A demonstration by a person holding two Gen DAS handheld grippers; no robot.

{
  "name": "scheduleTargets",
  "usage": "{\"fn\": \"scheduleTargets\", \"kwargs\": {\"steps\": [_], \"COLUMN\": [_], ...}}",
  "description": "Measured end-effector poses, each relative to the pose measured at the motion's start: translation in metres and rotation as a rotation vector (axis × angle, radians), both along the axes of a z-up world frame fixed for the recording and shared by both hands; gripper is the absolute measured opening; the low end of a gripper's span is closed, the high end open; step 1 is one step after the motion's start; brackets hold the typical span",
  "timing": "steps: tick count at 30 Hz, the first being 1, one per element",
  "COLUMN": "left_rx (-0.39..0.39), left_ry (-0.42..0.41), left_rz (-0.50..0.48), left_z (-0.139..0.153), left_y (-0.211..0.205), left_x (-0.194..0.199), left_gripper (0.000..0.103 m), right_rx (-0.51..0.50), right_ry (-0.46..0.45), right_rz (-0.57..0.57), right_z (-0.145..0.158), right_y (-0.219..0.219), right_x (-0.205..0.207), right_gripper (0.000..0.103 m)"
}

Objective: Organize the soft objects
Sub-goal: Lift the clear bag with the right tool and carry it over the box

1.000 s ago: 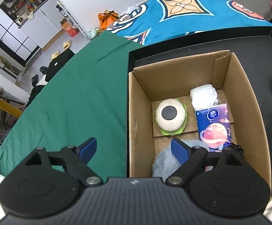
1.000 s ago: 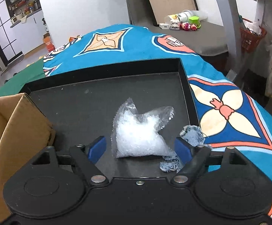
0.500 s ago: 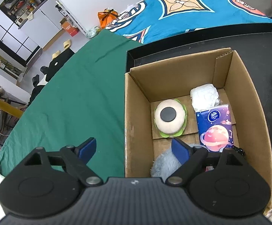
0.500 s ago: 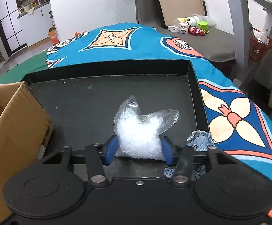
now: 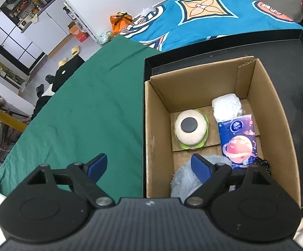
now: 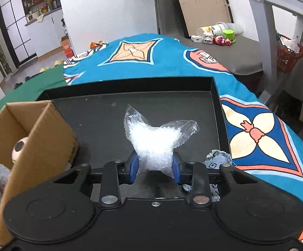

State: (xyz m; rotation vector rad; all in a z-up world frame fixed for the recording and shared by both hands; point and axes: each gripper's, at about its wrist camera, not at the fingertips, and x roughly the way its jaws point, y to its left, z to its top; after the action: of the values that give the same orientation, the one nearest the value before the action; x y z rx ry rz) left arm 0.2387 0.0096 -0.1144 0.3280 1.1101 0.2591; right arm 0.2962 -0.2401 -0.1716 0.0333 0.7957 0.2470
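Plastic bag of white beads (image 6: pixel 154 141), on the black tray (image 6: pixel 101 113) right of the cardboard box (image 6: pixel 40 138), is now pinched as the right gripper (image 6: pixel 155 167) just closed, ready for boxing; left gripper (image 5: pixel 149 166) stays spread.

Legible text: none I can make out. The tissue pack (image 5: pixel 238 141) inside the cardboard box (image 5: pixel 157 129) bears a round white logo, its lettering too small to read.

The right gripper (image 6: pixel 155 168) has just closed on the clear bead bag (image 6: pixel 154 141) over the black tray (image 6: pixel 101 113); a cardboard box (image 6: pixel 49 138) stands to its left.
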Motion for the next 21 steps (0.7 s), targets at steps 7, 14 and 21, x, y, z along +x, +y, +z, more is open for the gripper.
{"fn": "scheduleTargets", "kwargs": {"steps": [7, 14, 21], "left_rx": [-0.013, -0.039, -0.062], "left_ry": [-0.021, -0.041, -0.043], "left_rz": [-0.007, 0.003, -0.007], "left_z": [0.007, 0.012, 0.012], "left_y": [0.004, 0.014, 0.021], "left_x": [-0.009, -0.018, -0.029], "left_gripper": [0.086, 0.086, 0.083], "right_rx": [0.044, 0.136, 0.133], "right_ry": [-0.027, -0.061, -0.093], "right_rz": [0.015, 0.075, 0.132], "right_z": [0.021, 0.053, 0.074], "right_y": [0.002, 0.010, 0.026], "right_x": [-0.012, -0.028, -0.032], "right_gripper": [0.032, 0.032, 0.032]}}
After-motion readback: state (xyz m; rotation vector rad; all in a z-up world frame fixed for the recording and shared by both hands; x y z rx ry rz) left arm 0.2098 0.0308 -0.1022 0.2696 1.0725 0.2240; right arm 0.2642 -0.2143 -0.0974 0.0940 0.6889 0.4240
